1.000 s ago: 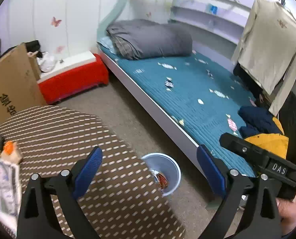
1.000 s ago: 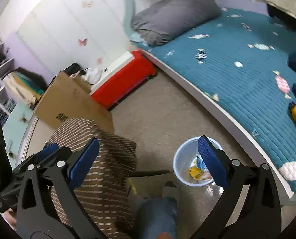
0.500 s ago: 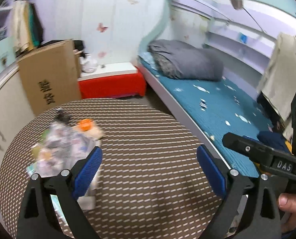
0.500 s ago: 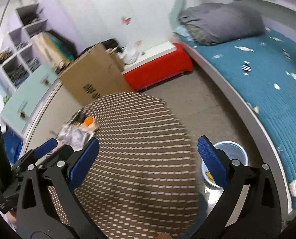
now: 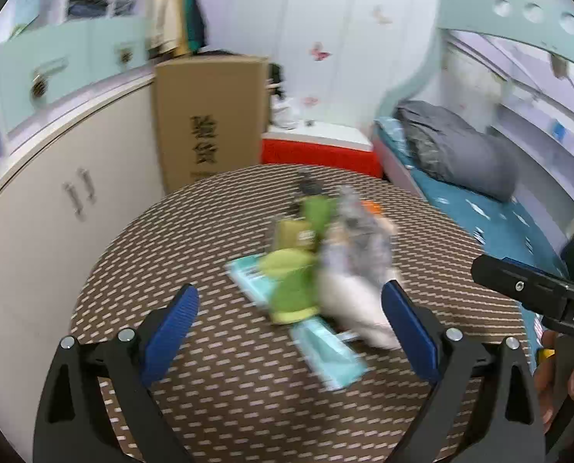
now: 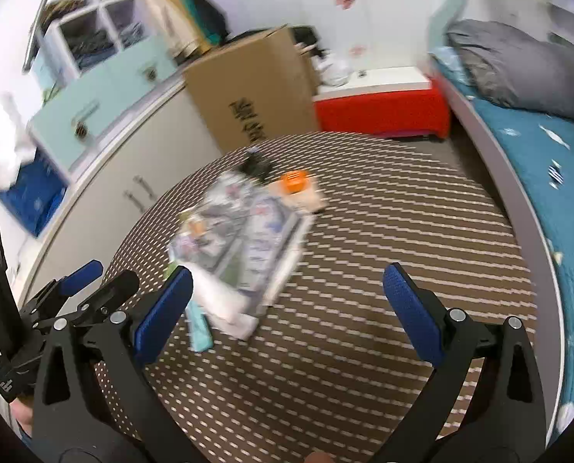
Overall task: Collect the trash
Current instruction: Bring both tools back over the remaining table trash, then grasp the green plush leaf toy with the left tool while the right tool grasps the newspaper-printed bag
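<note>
Both tongs stand spread and empty: the left gripper [image 5: 289, 322] hangs just short of the heap of trash [image 5: 318, 266], and the right gripper [image 6: 287, 305] hangs over the bare striped cloth beside it.

Location of the trash: near the middle of the round table [image 5: 217, 378], in one loose heap. In the left wrist view it reads as green wrappers [image 5: 292, 289], a pale crumpled bag [image 5: 354, 308] and a flat teal packet [image 5: 325, 351] underneath. Motion blur prevents finer identification. An orange-capped item [image 6: 294, 182] lies at the far edge of the heap.

Step in hand, as judged: approach for a first pick. Nothing is held and the heap looks untouched.

Next move, as judged: lower one pair of tongs onto a single raised piece and close on it. The flat teal packet lies flush with the cloth and would likely need lifting by an edge.

Edges and room: the heap sits well in from the table rim on all sides. Open cloth lies to the right and on the near side. A cardboard box [image 6: 254, 88] and cabinets [image 5: 36, 208] stand beyond the far-left rim; a bed [image 6: 557, 162] runs along the right. No bin shows in either view.
</note>
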A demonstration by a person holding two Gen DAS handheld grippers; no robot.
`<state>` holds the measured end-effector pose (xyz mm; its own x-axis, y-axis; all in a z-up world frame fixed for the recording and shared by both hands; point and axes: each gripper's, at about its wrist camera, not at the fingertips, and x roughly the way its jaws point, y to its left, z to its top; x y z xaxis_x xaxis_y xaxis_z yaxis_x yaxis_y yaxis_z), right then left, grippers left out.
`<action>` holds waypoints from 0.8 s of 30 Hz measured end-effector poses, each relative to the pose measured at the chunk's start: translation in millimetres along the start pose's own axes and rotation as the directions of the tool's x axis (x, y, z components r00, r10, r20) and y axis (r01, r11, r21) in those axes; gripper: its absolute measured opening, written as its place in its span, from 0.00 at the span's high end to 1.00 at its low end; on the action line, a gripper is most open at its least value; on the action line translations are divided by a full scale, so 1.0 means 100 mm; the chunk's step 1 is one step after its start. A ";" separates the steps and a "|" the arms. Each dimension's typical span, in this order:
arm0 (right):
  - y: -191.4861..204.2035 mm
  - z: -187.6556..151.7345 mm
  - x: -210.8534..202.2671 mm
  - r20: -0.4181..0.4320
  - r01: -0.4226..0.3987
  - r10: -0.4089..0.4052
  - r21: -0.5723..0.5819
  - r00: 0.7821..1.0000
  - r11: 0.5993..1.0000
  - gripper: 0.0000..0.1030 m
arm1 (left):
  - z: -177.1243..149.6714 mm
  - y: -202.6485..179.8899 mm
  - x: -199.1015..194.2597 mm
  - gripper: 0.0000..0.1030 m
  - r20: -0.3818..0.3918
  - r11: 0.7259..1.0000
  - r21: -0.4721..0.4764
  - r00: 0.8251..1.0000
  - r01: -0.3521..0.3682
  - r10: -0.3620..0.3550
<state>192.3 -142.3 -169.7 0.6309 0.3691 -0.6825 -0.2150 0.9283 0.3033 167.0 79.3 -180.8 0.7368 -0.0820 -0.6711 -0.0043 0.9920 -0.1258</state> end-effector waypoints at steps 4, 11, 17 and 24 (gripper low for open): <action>0.38 0.04 0.35 -0.041 0.004 -0.007 -0.078 0.999 0.997 0.06 | -0.09 0.38 0.03 0.09 -0.019 0.997 -0.058 0.999 -0.047 0.046; 0.77 0.04 0.85 -0.083 0.035 -0.050 -0.179 0.995 0.983 0.06 | -0.19 0.66 0.05 0.09 -0.037 0.992 -0.101 0.997 -0.078 0.074; 0.61 -0.03 0.89 -0.082 -0.020 0.010 -0.115 0.997 0.993 0.47 | -0.19 0.58 0.12 0.09 -0.045 0.996 -0.067 0.997 -0.061 0.058; 0.37 -0.08 0.45 -0.033 -0.088 0.086 -0.100 0.996 0.991 0.66 | -0.14 0.36 0.24 0.09 -0.048 1.000 -0.017 0.999 -0.017 0.016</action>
<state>206.9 -91.4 -194.7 0.5853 0.4484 -0.6756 -0.3431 0.8918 0.2948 175.3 111.7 -211.4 0.7036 -0.0701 -0.7071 -0.0283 0.9916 -0.1264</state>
